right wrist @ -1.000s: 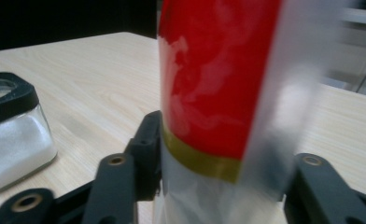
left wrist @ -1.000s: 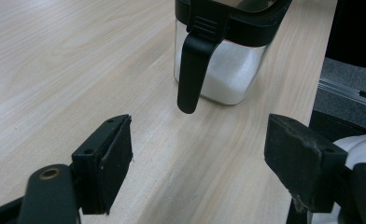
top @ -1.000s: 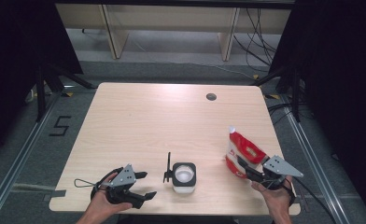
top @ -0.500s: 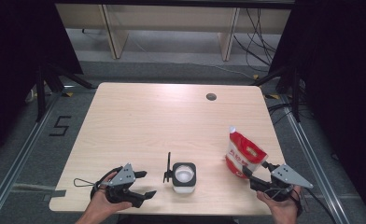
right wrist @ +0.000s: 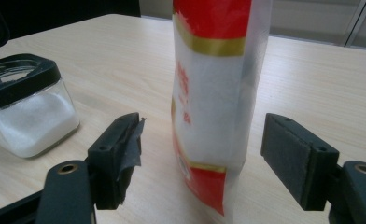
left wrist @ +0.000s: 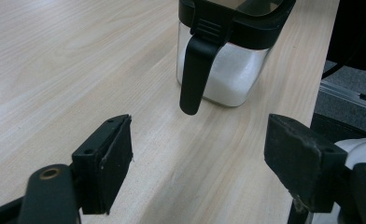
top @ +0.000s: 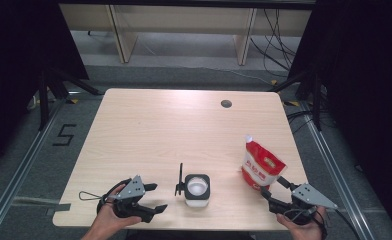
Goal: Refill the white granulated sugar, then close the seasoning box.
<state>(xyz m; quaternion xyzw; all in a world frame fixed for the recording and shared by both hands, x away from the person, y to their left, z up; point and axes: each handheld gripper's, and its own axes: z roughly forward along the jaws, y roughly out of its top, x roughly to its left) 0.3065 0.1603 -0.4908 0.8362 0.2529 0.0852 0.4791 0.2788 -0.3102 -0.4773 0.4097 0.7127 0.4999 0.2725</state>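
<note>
Even overhead light, dark surroundings, soft focus

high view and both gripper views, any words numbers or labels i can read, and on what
"5": black mark on the floor left of the table.
Red and white pouch: print on its front and side, too blurred to read.
Glass jar of white powder: no label seen.
</note>
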